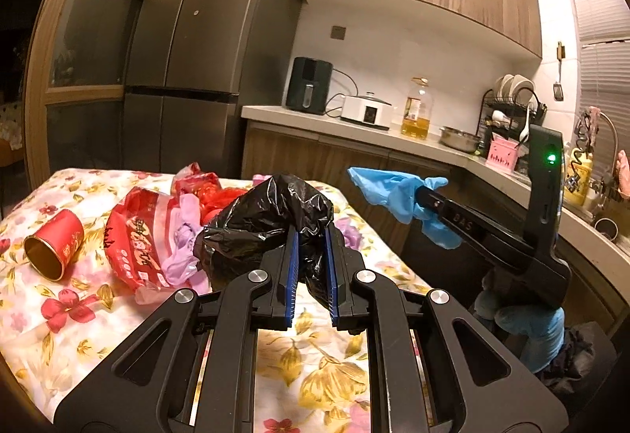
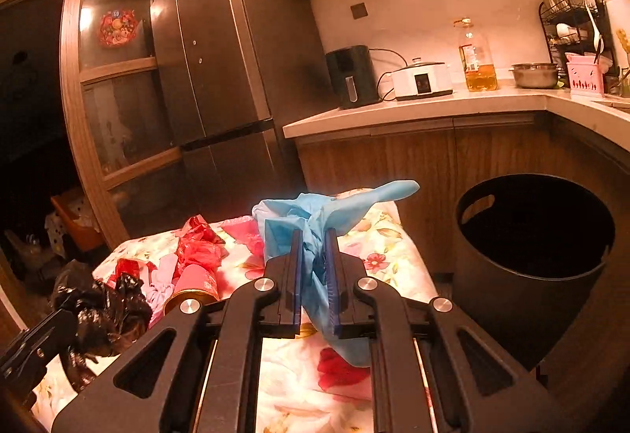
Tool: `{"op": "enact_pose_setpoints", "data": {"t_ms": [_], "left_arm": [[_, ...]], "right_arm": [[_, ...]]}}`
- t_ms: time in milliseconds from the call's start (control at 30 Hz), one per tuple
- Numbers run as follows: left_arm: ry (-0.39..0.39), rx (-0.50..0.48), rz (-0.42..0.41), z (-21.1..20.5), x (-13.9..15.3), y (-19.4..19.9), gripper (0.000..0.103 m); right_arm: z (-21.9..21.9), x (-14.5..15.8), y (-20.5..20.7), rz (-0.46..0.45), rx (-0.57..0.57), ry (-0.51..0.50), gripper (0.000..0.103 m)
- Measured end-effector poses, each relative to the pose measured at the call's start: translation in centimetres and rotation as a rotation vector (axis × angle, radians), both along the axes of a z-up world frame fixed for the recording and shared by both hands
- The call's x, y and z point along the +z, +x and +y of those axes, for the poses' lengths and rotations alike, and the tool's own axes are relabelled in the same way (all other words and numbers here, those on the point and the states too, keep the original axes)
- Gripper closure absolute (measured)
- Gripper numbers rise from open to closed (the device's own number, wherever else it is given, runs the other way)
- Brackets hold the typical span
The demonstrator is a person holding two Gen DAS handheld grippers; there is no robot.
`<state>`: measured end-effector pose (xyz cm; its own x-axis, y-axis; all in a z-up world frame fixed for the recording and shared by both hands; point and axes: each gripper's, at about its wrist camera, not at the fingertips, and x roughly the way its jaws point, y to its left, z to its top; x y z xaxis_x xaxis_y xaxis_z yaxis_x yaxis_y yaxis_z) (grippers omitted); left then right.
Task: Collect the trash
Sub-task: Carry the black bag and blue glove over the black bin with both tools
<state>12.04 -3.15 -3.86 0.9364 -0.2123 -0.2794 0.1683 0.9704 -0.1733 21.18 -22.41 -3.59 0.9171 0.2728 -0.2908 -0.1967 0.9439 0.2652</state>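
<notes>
My left gripper (image 1: pixel 311 232) is shut on a crumpled black plastic bag (image 1: pixel 271 220), held above the flowered tablecloth (image 1: pixel 315 374). My right gripper (image 2: pixel 315 236) is shut on a blue disposable glove (image 2: pixel 338 208), lifted off the table. In the left wrist view the glove (image 1: pixel 390 189) hangs from the right gripper at the table's right side. In the right wrist view the black bag (image 2: pixel 106 315) shows at lower left. On the cloth lie a red paper cup (image 1: pixel 55 248) on its side, a red printed wrapper (image 1: pixel 138 236), purple plastic (image 1: pixel 181 248) and red plastic scraps (image 2: pixel 201 248).
A black round bin (image 2: pixel 531 252) stands on the floor to the right of the table, open at the top. Behind are a dark fridge (image 2: pixel 220 59), a counter (image 2: pixel 413 106) with an air fryer, a cooker, an oil bottle and a dish rack (image 1: pixel 512 106).
</notes>
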Motion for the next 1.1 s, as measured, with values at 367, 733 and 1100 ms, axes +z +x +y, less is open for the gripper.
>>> {"op": "enact_pose_setpoints", "data": {"t_ms": [367, 733, 1100], "left_arm": [[0.014, -0.031, -0.034, -1.9, 1.5, 1.2, 0.091], [0.025, -0.148, -0.089, -8.2, 4.0, 6.0, 0.091], [0.021, -0.305, -0.105, -16.6, 4.6, 10.7, 0.091]], "right_arm": [[-2.4, 1.1, -1.6, -0.040, -0.054, 0.008, 0.092], [-7.9, 2.4, -1.2, -0.082, -0.196, -0.017, 0.092], [-13.6, 3.0, -0.5, -0.121, -0.335, -0.021, 0.092]]}}
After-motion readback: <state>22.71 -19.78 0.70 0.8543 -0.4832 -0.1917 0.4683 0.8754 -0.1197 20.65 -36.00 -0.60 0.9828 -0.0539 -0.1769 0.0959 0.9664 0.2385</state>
